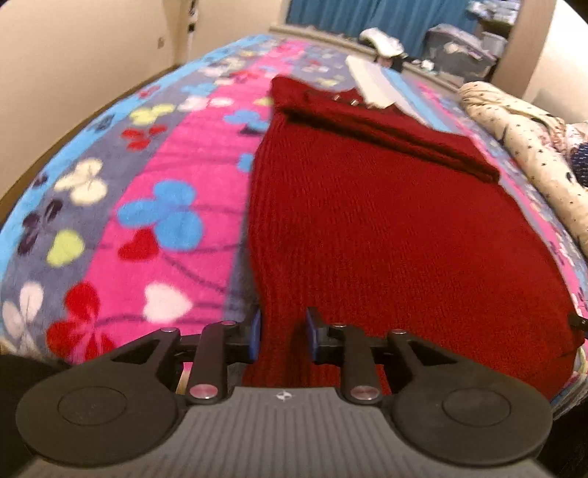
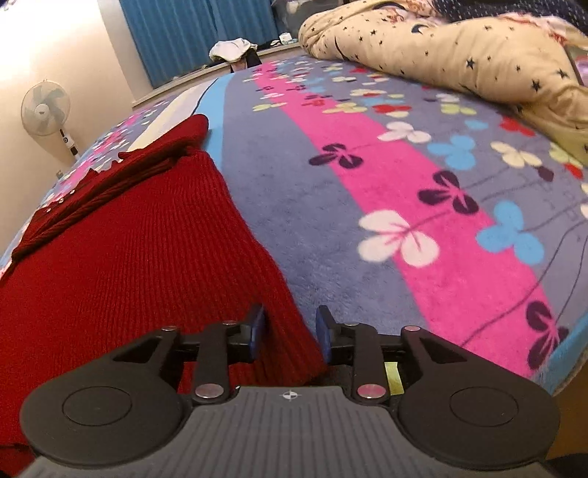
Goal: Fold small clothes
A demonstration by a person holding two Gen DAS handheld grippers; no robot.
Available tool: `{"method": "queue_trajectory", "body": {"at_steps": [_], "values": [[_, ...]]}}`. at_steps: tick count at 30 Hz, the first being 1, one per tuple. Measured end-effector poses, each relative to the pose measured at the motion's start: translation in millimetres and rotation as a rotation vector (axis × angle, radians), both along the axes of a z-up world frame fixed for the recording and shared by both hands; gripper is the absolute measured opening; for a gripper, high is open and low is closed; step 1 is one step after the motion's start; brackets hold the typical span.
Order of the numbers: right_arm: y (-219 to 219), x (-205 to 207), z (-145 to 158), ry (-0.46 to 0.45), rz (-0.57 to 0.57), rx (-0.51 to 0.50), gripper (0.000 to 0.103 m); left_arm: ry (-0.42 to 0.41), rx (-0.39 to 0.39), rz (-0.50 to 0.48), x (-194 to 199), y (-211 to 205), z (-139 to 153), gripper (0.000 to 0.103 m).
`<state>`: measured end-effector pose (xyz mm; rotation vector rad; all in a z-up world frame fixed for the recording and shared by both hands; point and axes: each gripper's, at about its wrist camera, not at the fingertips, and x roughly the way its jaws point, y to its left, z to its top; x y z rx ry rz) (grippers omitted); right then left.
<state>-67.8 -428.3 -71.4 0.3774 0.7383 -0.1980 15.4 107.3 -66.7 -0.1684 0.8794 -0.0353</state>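
Now, what we saw:
Left gripper (image 1: 283, 336): we had it a little open, near sweater edge between its pads, not squeezed.
Right gripper (image 2: 290, 334): same, at the other corner.
Red sweater (image 1: 386, 228): flat on flowery blanket (image 1: 176, 191).

A fleece blanket (image 2: 367, 191) with pink, grey and blue stripes and clover-like flowers is covering the bed. A cream star-print quilt (image 2: 459, 55) is lying bunched along the blanket's far right side. A white pedestal fan (image 2: 46, 104) is standing by the wall, blue curtains (image 2: 176, 33) hanging beyond the bed.
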Motion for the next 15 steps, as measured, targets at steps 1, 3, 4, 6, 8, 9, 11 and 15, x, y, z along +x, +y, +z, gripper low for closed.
{"method": "queue_trajectory", "body": {"at_steps": [1,3,4,6,8,9,11,15], "values": [[1.3,-0.8,-0.8,0.002,0.006,-0.002,0.033,0.007,-0.015,0.012,-0.1,2.1,-1.5,0.026],[3.1,-0.6,-1.1,0.006,0.019,-0.023,0.034,0.013,-0.033,0.027,0.4,4.2,-2.8,0.026],[4.5,-0.3,-1.1,0.007,0.023,-0.035,0.034,0.015,-0.034,0.029,1.1,4.5,-3.2,0.027],[5.9,2.1,-1.8,0.01,0.026,-0.049,0.035,0.015,-0.03,0.03,2.3,3.7,-4.1,0.027],[7.1,3.7,-1.6,0.011,0.028,-0.056,0.036,0.013,-0.023,0.028,2.5,2.2,-4.5,0.027],[7.9,4.0,-1.6,0.012,0.029,-0.06,0.037,0.012,-0.022,0.027,2.6,2.1,-4.6,0.027],[9.7,5.1,-1.9,0.015,0.029,-0.071,0.037,0.011,-0.024,0.026,2.0,2.8,-4.5,0.028],[10.8,6.0,-1.9,0.016,0.024,-0.085,0.037,0.01,-0.025,0.026,1.0,3.3,-4.4,0.029]]}}
